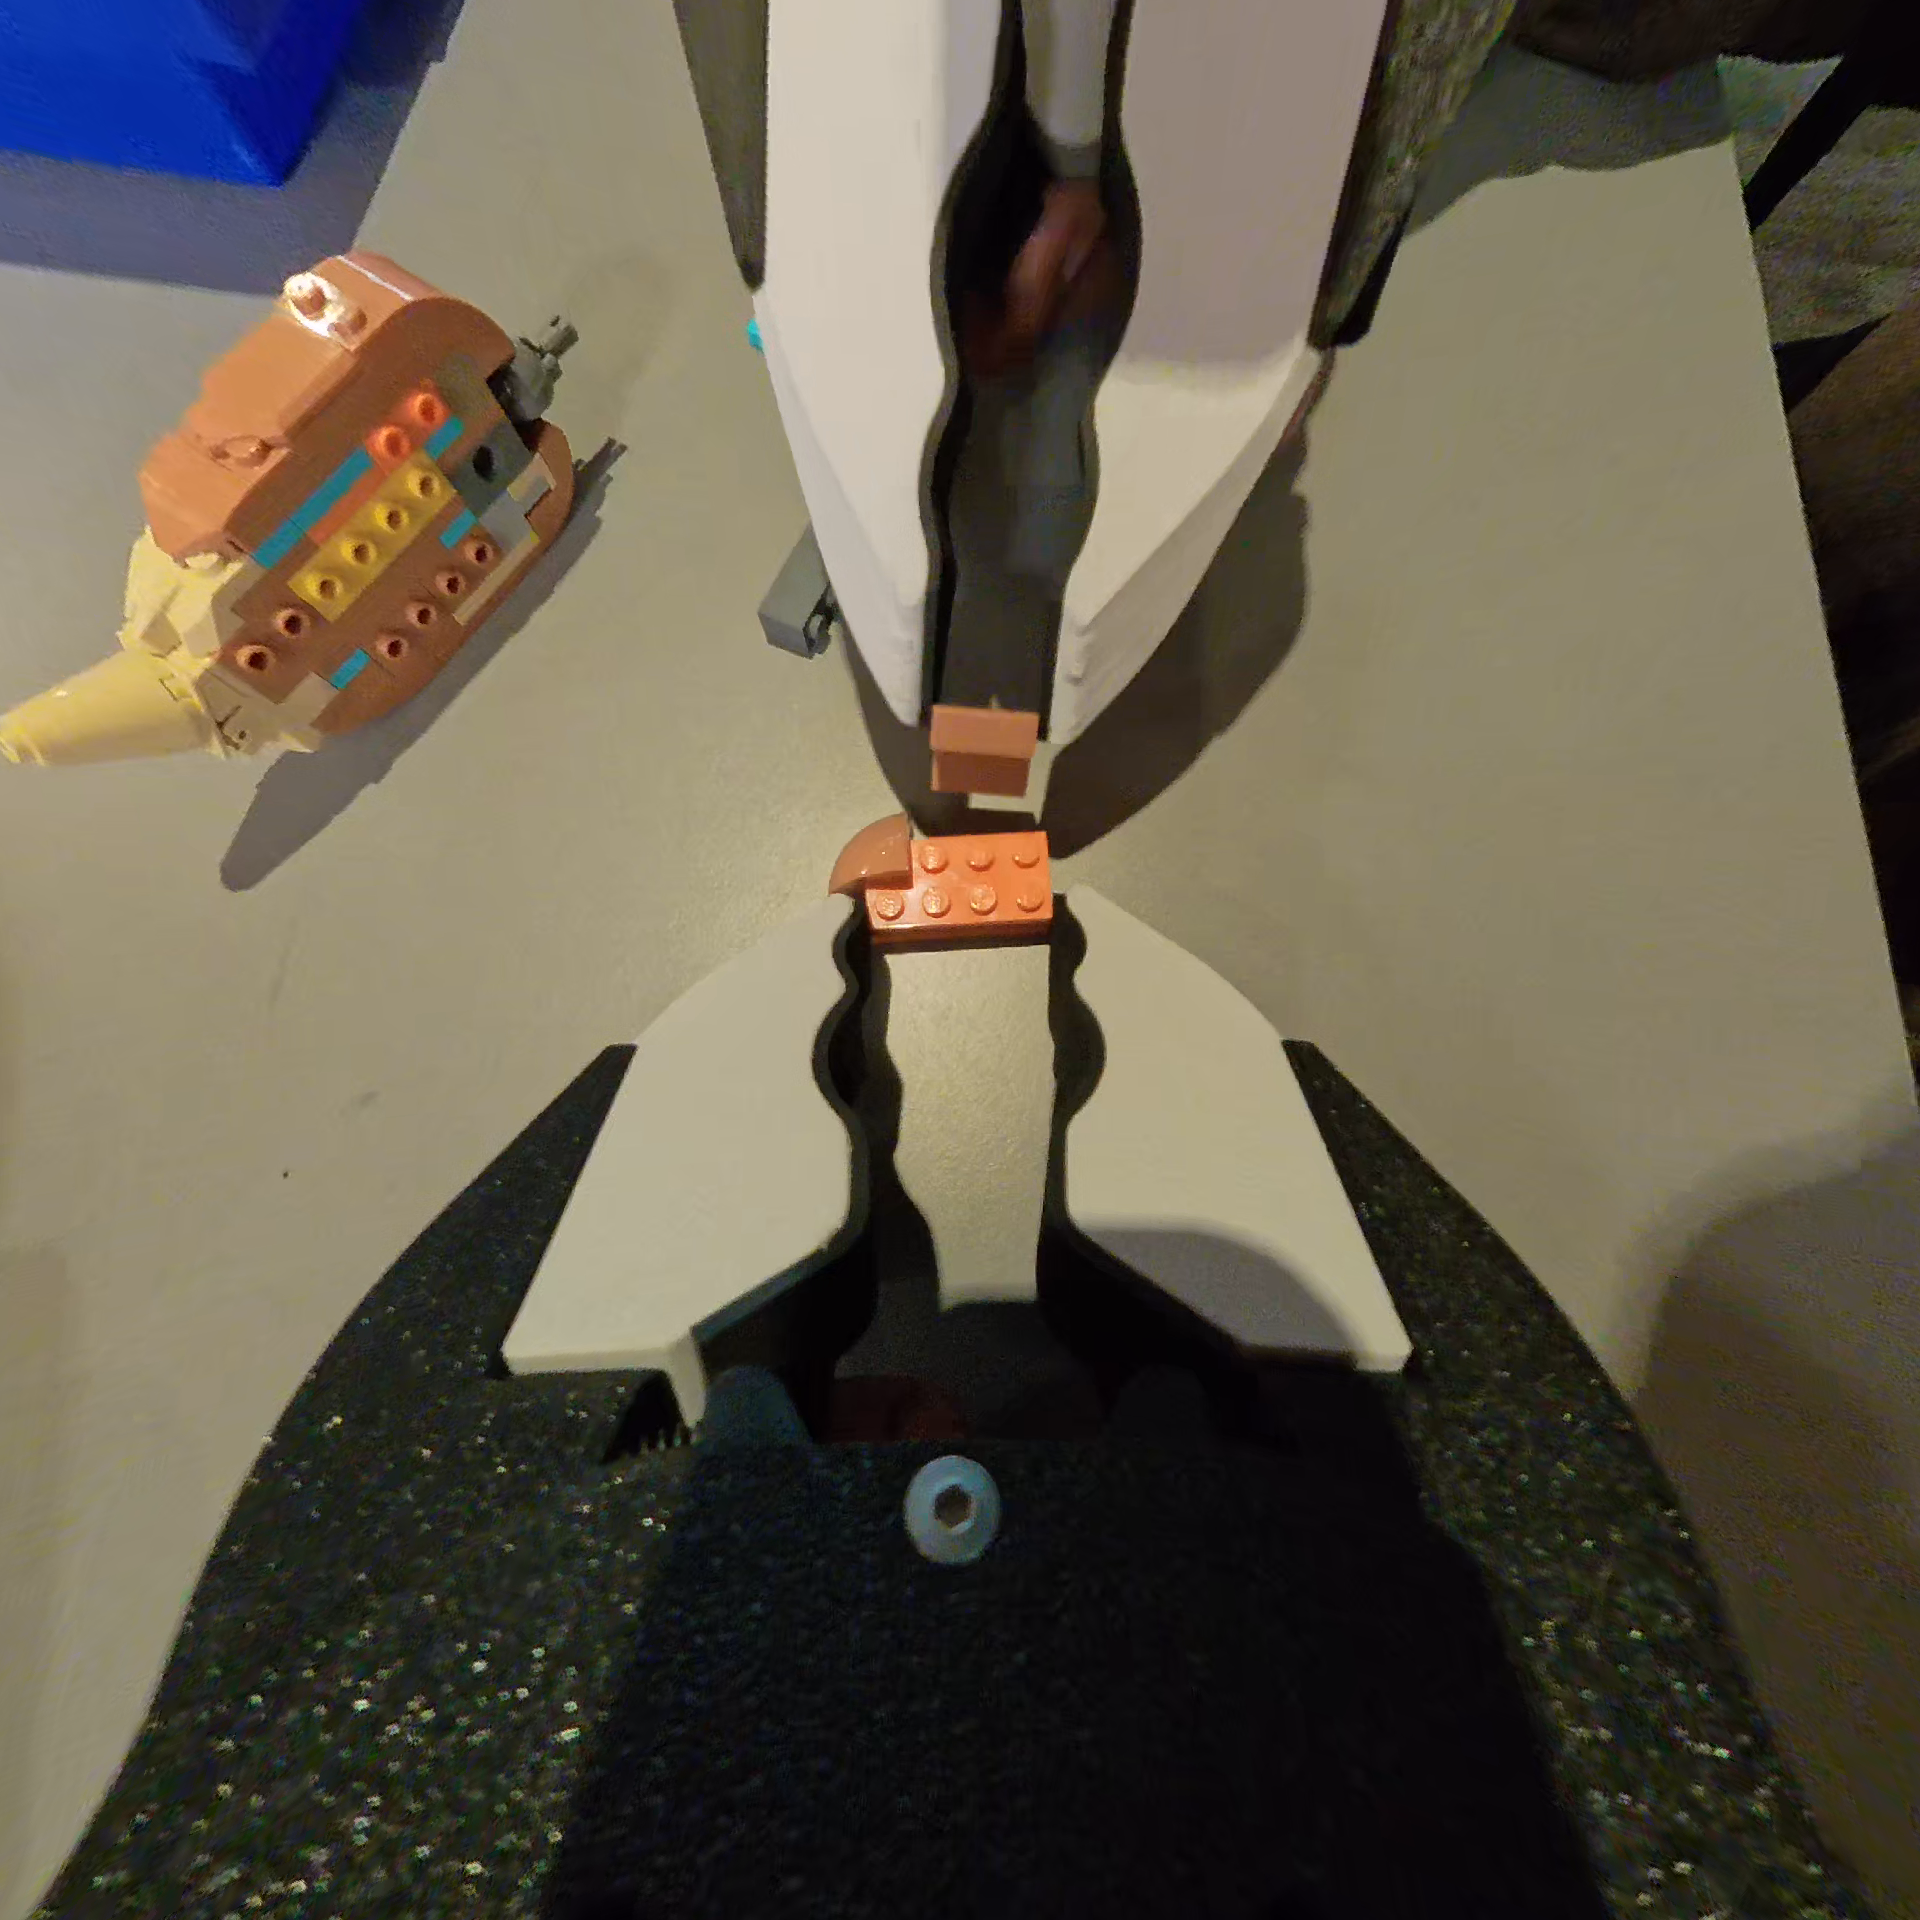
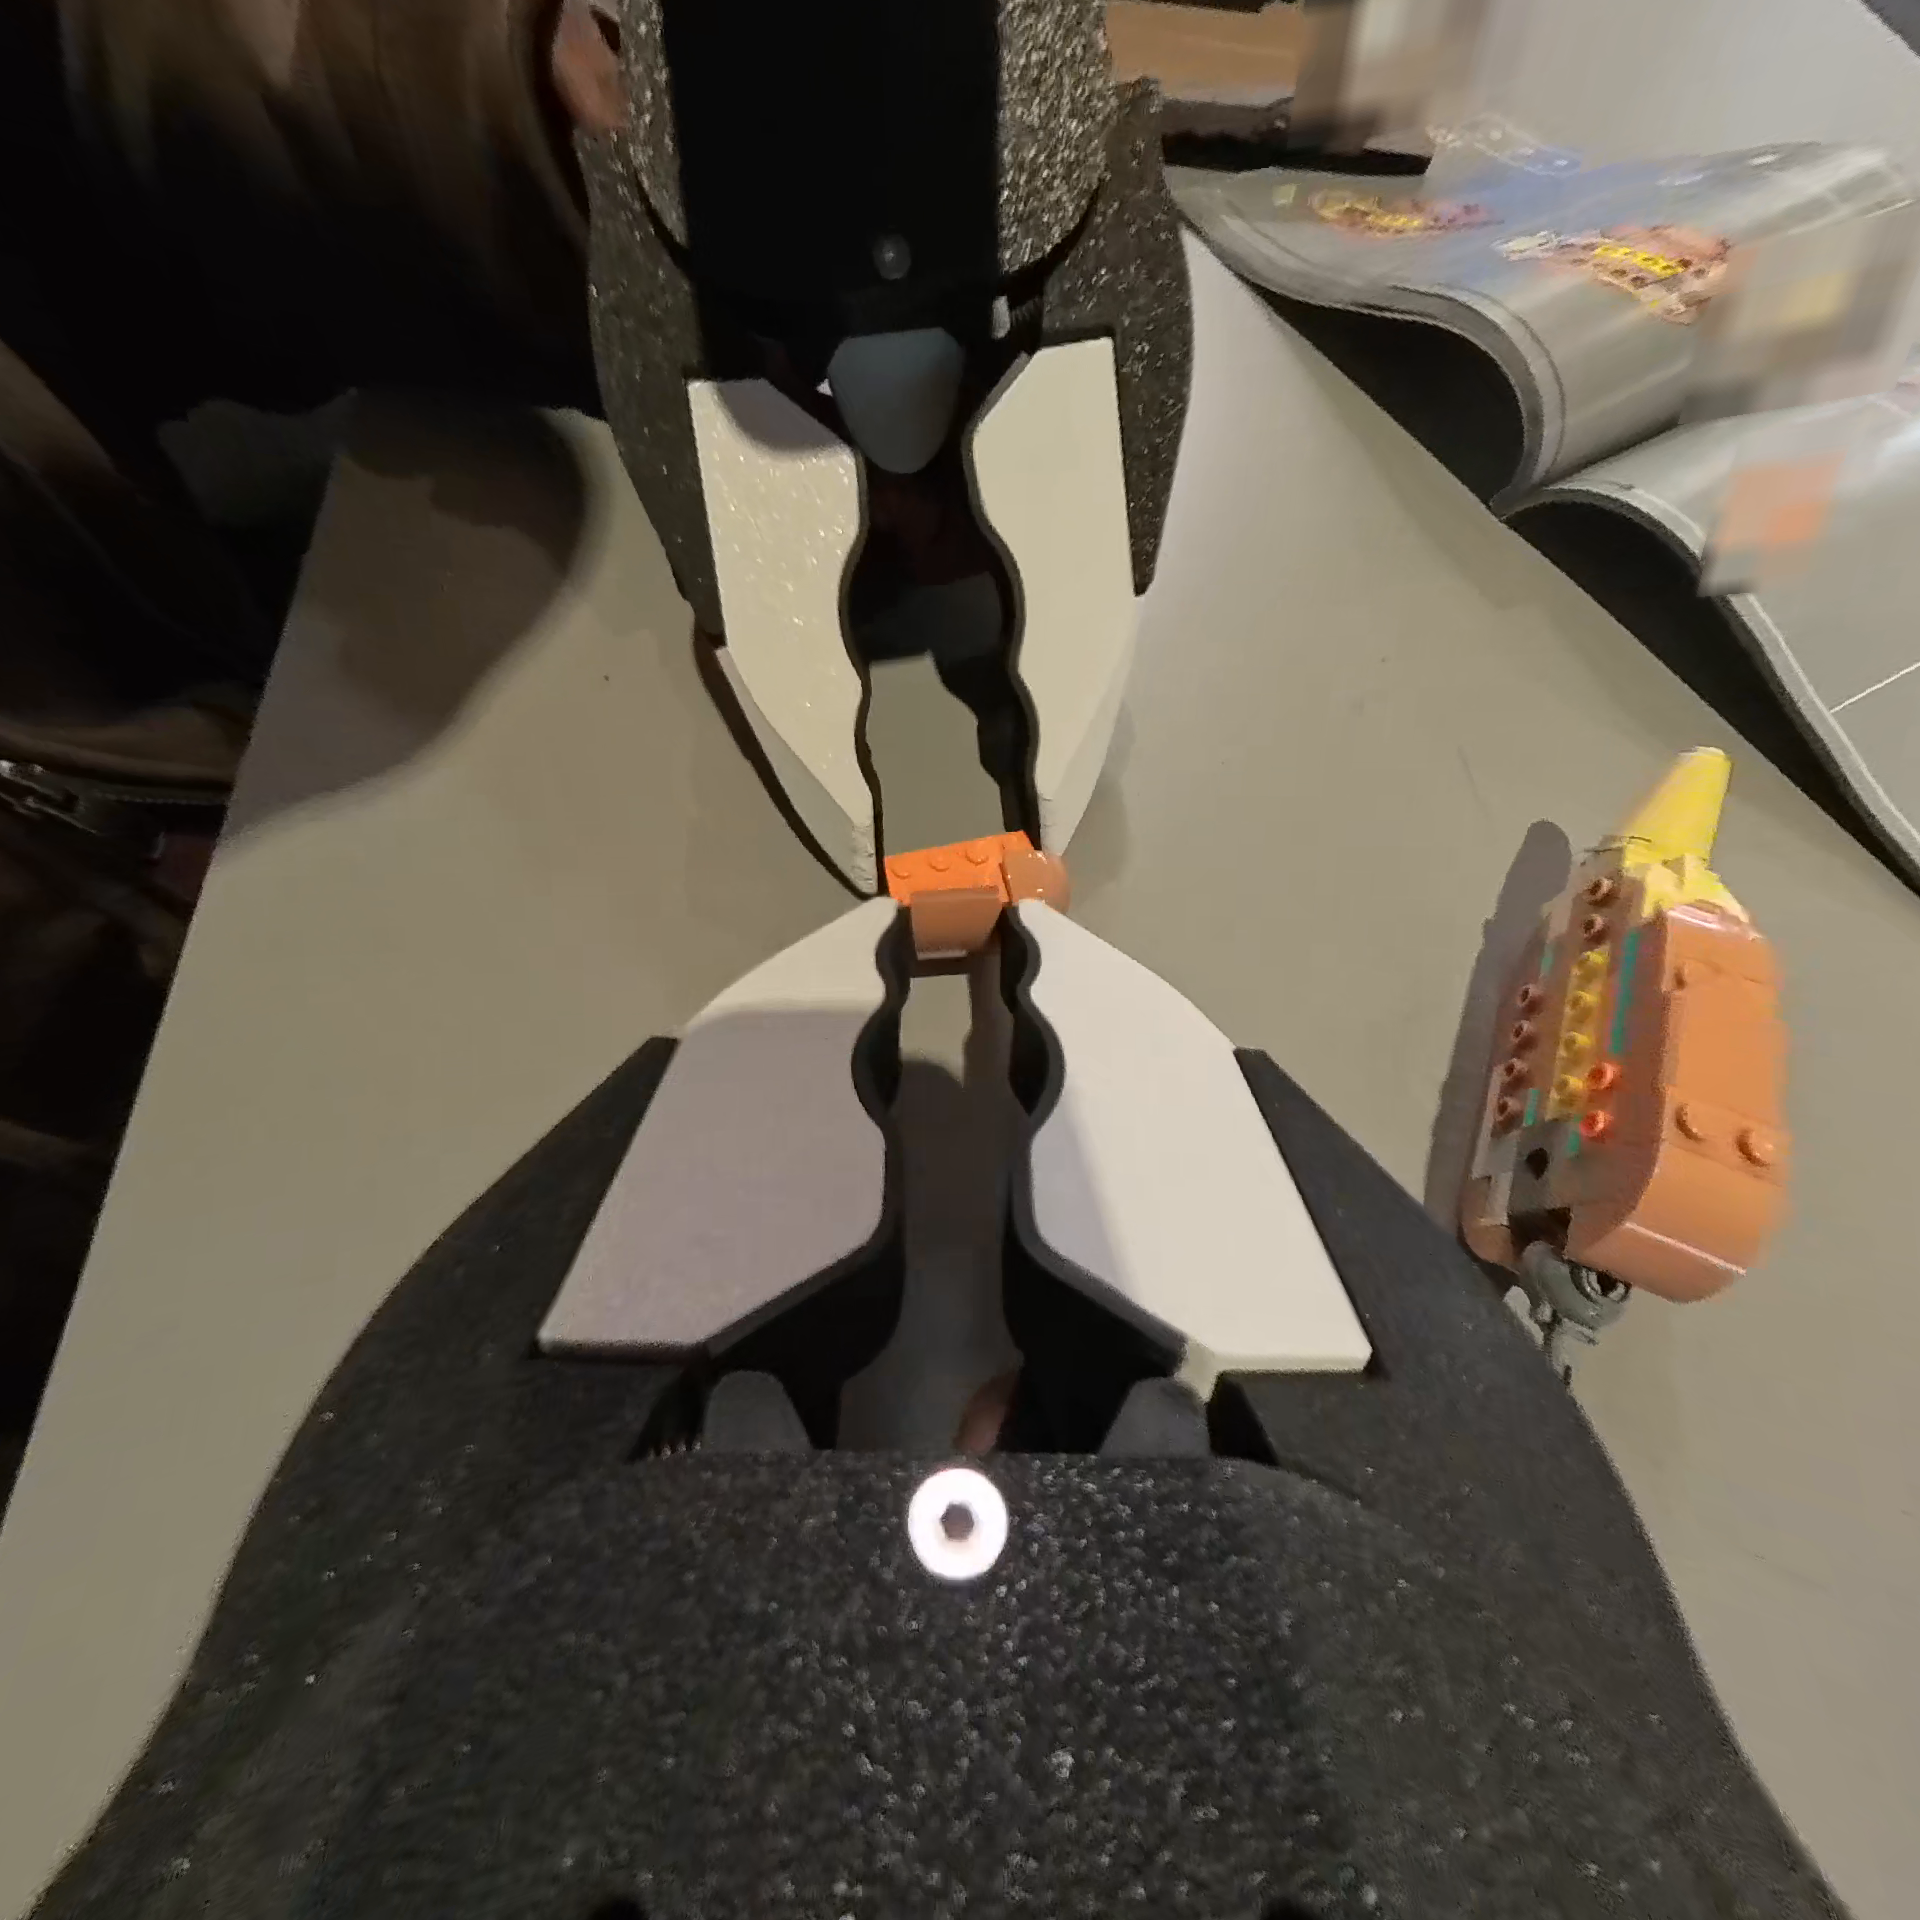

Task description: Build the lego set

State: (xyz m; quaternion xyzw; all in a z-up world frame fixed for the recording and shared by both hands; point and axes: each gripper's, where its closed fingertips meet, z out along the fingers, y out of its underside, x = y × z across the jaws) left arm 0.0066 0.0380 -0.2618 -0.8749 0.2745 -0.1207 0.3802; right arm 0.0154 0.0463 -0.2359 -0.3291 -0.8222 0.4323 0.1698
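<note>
- The left gripper (image 1: 961, 920) has its fingers pinching an orange studded plate (image 1: 964, 891), studs up, with a small brown rounded piece (image 1: 871, 858) already fixed at the plate's 9 o'clock corner.
- The right gripper (image 2: 951, 940) has its fingers pinching a small brown brick (image 2: 948, 923); in the left wrist view that brick (image 1: 983, 764) hangs at 12 o'clock of the plate, close above it and seemingly not yet seated.
- The two grippers meet tip to tip over the tabletop (image 1: 1455, 831), so the plate and brick sit between them, lifted off the surface as far as the shadows suggest.
- The step in hand looks like a sub-assembly: mating the brick onto the plate's studs.
- The next move probably calls for lining the brick's underside square with a stud row, then pressing down while the left fingers brace the plate against tilting.
- The rounded piece takes up one corner, so the brick likely has to land clear of it.
- The larger lego model (image 1: 312, 520), brown with yellow and teal rows and a cream pointed end, lies at 10 o'clock in the left wrist view, well apart.
- A small grey piece (image 1: 795, 613) lies beside the right gripper's finger, and a blue box (image 1: 156, 73) sits at 11 o'clock.
- An open instruction booklet (image 2: 1558, 312) lies at 1 o'clock in the right wrist view; nothing blocks the join.
</note>
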